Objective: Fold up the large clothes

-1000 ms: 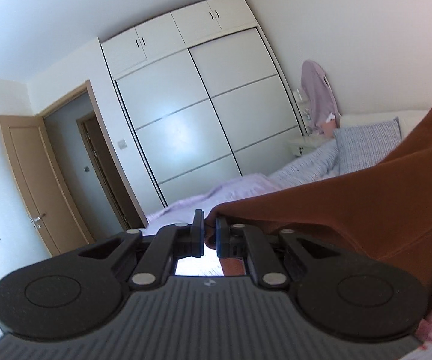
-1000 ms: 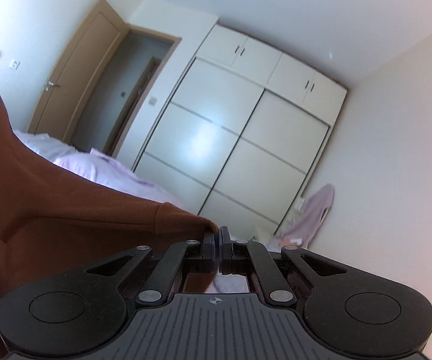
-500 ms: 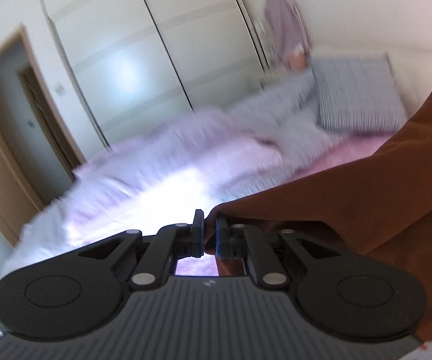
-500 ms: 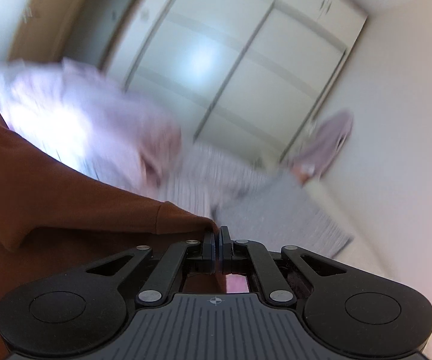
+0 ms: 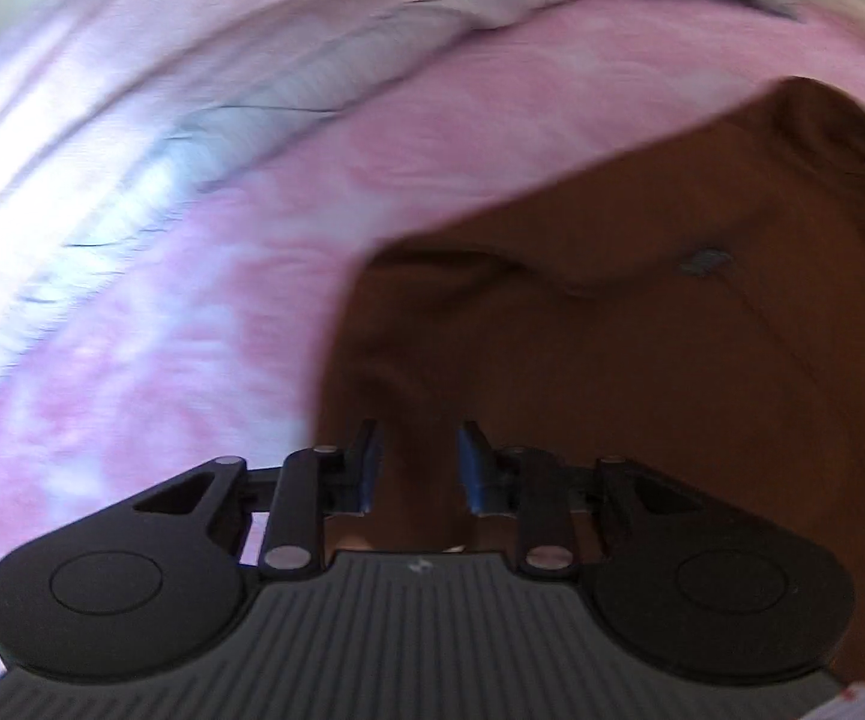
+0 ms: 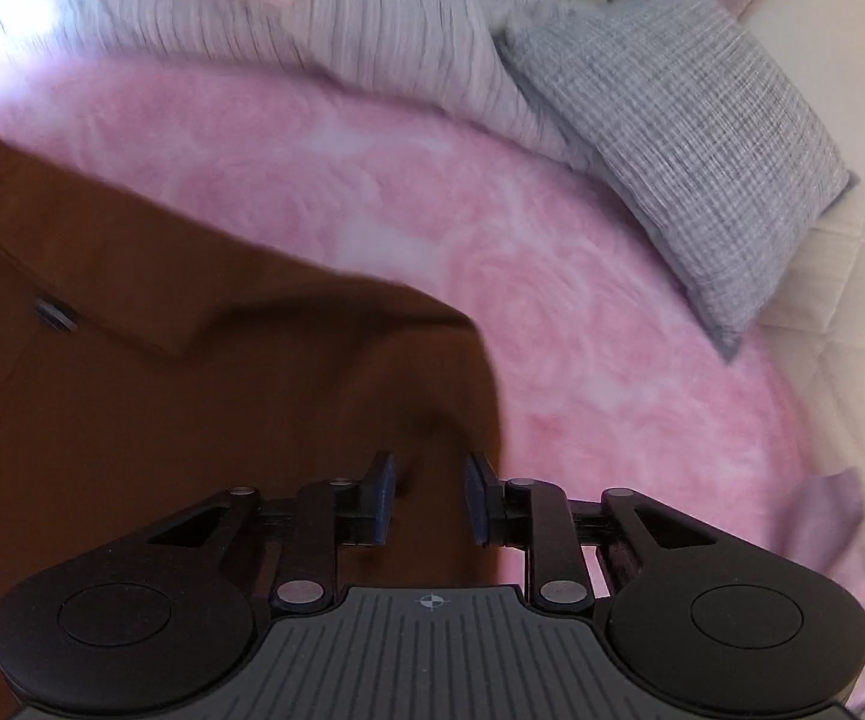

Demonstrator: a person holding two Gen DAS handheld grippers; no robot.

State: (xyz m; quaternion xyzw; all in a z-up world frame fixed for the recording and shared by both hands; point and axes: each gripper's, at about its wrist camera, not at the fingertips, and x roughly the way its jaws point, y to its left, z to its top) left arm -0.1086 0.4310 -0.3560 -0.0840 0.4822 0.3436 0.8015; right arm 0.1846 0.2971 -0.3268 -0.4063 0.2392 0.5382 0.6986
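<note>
Both my grippers point down at the rust-brown buttoned garment [image 5: 642,360] spread on the fluffy pink blanket [image 6: 582,312]. My left gripper [image 5: 417,468] is opening, brown cloth lying between its blue pads, which no longer press it. My right gripper [image 6: 429,501] is opening too, over the garment's edge, near the grey checked pillow [image 6: 690,138]

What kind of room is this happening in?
Most likely a bedroom: a pink blanket covers what looks like a bed, a grey pillow lies at its edge, and a brown garment is spread on top.
</note>
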